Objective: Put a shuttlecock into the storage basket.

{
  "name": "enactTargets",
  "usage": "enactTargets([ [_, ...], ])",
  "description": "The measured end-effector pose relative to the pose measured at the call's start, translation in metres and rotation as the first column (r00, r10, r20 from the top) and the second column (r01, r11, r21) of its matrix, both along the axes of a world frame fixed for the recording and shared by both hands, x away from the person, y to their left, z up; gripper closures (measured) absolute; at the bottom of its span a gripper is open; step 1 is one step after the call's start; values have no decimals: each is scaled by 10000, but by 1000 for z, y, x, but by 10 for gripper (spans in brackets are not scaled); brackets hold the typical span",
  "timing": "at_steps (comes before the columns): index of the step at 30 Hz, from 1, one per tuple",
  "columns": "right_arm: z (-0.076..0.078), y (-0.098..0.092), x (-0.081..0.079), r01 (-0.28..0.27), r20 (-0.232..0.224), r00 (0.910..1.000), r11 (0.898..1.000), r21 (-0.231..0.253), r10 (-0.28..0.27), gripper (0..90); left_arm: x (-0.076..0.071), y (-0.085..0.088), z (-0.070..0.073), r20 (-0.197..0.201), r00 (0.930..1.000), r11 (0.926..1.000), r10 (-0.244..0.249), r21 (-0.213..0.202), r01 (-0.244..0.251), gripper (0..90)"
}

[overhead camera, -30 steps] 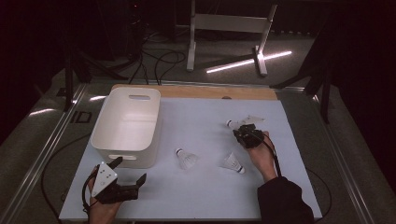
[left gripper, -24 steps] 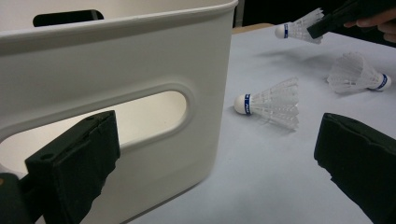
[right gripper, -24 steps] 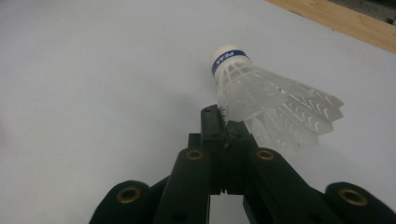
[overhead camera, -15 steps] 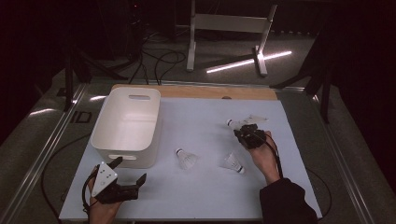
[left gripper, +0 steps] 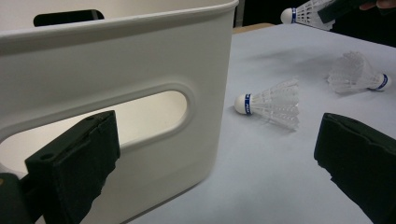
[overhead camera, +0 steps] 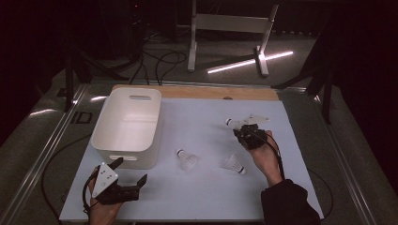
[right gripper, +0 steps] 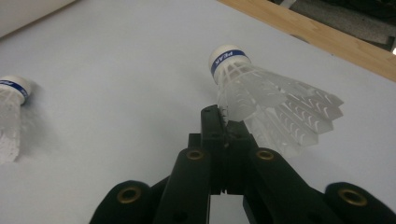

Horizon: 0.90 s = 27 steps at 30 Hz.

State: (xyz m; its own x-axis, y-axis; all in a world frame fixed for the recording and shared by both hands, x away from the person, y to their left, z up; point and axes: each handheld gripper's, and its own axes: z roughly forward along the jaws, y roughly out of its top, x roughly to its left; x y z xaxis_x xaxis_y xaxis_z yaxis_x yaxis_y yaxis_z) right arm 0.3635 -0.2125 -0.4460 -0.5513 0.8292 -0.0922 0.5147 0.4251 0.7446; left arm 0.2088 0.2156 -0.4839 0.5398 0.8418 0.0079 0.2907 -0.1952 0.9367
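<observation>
We read "PEAR" on the blue band of the shuttlecock (right gripper: pixel 261 95), our right gripper (right gripper: pixel 223 122) pinching its feather skirt, cork pointing away, lifted over the white mat (overhead camera: pixel 206 197), our left gripper (left gripper: pixel 215 168) spread wide beside the bin (left gripper: pixel 116 70), two shuttlecocks lying between.

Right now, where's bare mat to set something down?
Free: far strip between the bin and the right gripper, and the near edge below both loose shuttlecocks. Crowded: mid-mat around the left shuttlecock and right shuttlecock.

Three shuttlecocks (overhead camera: pixel 187 160) (overhead camera: pixel 233 164) (overhead camera: pixel 231 123) (white), one bin (overhead camera: pixel 126 126)
</observation>
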Motion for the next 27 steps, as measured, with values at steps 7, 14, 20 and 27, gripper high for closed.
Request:
enactTargets([
  [7,6,5,-2,-140,10,9999,9999,100,140,900,0,0,0,-1,10000,10000,5,-6,-5,6],
  [14,10,10,-2,-280,30,9996,9995,144,279,900,0,0,0,0,10000,10000,3,0,-3,6],
  [20,15,18,-1,-454,93,9989,9989,141,453,900,0,0,0,0,10000,10000,4,-5,-4,6],
  [27,18,24,0,-534,74,9986,9984,175,533,900,0,0,0,-2,10000,10000,3,-2,-3,6],
])
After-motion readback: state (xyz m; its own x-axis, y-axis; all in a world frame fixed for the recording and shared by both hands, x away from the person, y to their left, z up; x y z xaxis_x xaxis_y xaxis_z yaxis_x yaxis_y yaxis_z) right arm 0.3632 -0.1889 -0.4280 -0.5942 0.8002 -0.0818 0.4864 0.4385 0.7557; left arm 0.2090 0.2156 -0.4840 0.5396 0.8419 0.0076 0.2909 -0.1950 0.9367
